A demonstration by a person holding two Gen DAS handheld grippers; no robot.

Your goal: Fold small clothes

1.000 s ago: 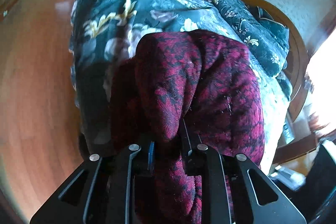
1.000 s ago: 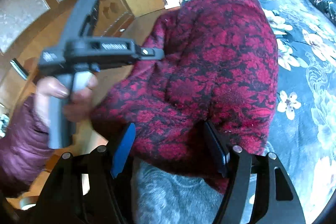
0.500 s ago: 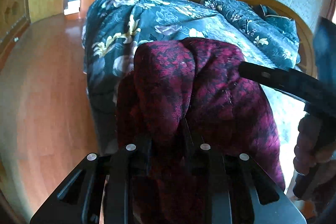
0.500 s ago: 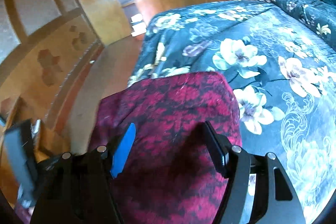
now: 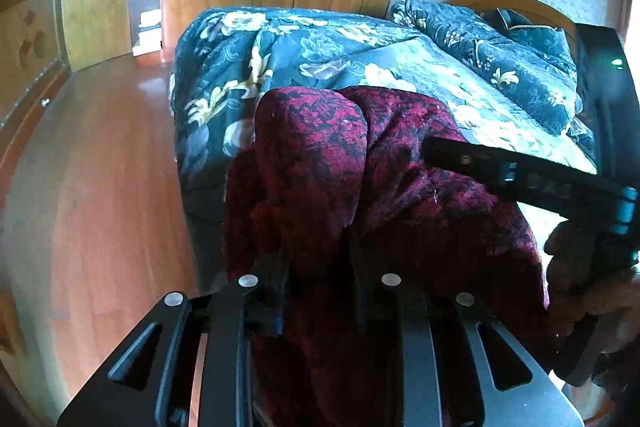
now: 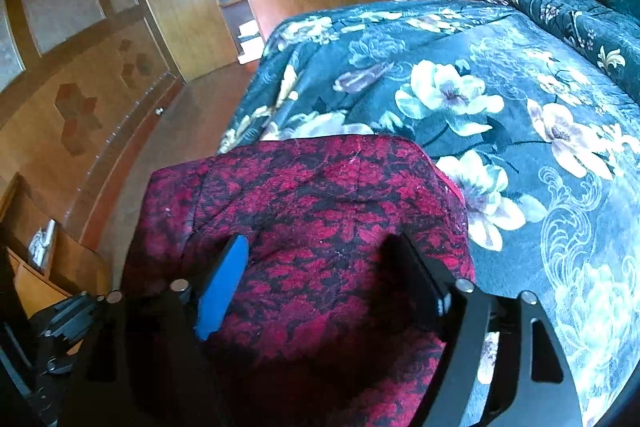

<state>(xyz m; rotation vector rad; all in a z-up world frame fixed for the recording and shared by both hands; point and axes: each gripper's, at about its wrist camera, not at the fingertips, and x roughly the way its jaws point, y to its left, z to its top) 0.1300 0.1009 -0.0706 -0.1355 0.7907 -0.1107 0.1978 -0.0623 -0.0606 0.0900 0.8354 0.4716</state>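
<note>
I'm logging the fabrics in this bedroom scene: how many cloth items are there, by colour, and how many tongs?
Red-and-black patterned garment: 1
Dark floral bedspread: 1
Dark floral bolster at the headboard end: 1
Tongs: 2, left tongs shut on the garment, right tongs open over it
Total: 5

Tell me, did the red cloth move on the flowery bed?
Yes. In the right wrist view the red cloth now covers less of the flowery bedspread, having dropped toward the bed's near edge.
</note>
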